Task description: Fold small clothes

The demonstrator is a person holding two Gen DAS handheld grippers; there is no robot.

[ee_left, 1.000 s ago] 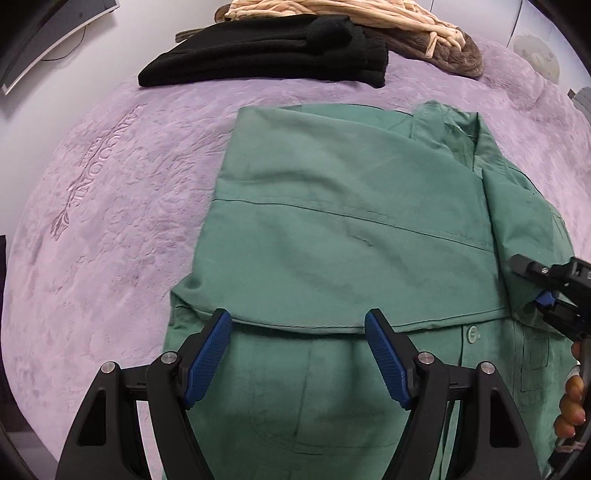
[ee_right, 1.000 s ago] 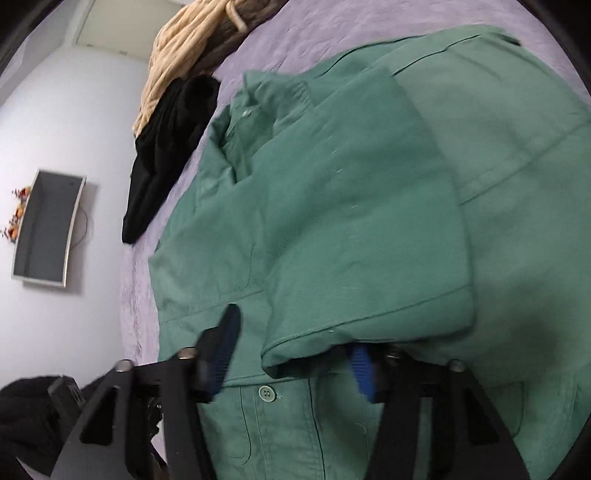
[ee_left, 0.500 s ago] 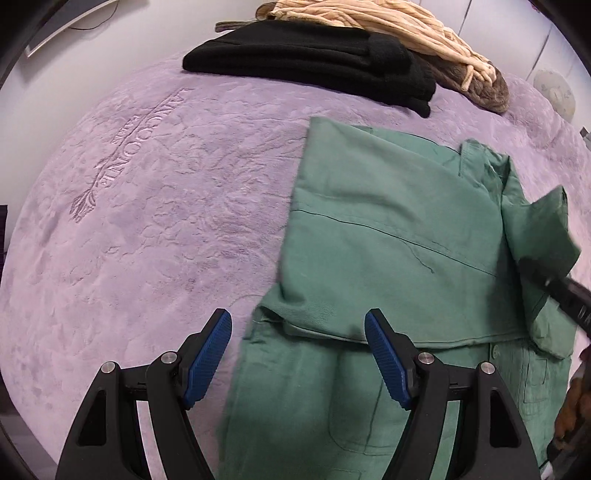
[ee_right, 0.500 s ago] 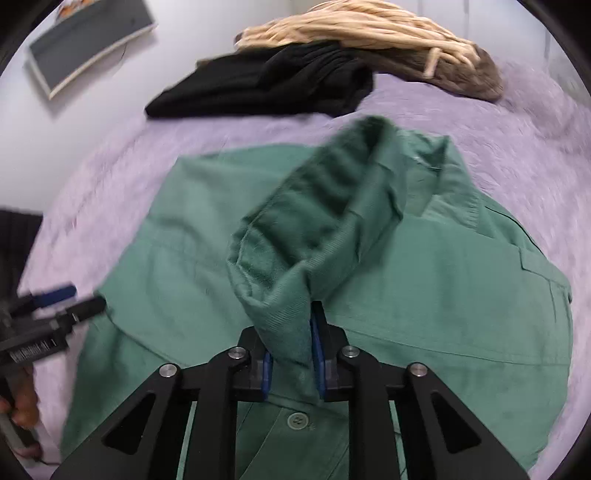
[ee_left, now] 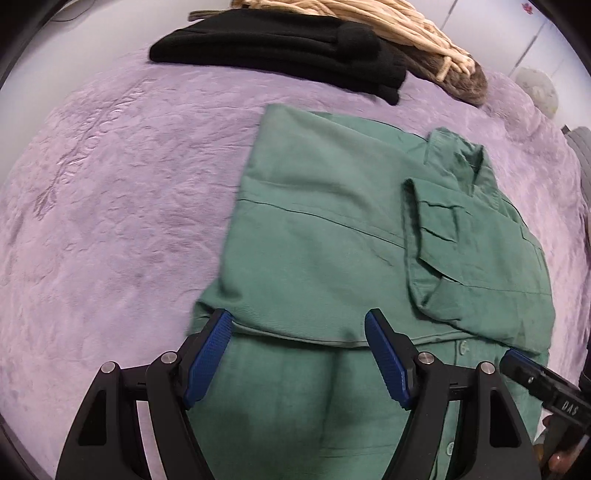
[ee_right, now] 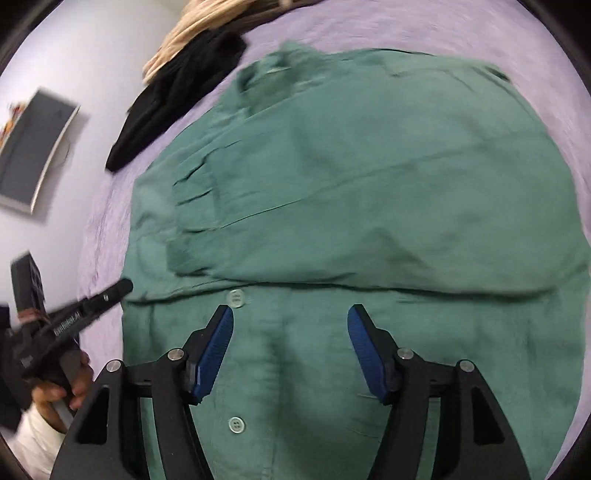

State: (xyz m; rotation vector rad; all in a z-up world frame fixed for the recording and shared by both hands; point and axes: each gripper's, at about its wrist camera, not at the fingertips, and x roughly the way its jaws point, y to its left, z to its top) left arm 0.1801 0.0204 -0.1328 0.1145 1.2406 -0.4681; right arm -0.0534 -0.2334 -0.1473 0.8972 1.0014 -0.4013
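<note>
A: Shirt (ee_left: pixel 332 236) — green, buttoned, lying flat on the purple blanket (ee_left: pixel 122 206). In the left wrist view it fills the centre and right of the frame, with both sides folded in over the front and a sleeve (ee_left: pixel 472 258) laid across at right, collar (ee_left: pixel 458 155) above it.

B: And the grippers?

A: The left gripper (ee_left: pixel 297 356) is at the bottom of its own frame, jaws wide apart over the folded hem, nothing between the pads. The right gripper (ee_right: pixel 290 352) sits low in its view too; its jaws have just been opening and now stand apart above the button placket, gripping nothing. A button (ee_right: pixel 236 298) shows just above its left pad.

B: What lies beyond the shirt?

A: At the top of the left view, a folded black garment (ee_left: pixel 280 48), and behind it a beige knit (ee_left: pixel 384 26). In the right view, a hand (ee_right: pixel 62 387) at lower left holds the other gripper.
</note>
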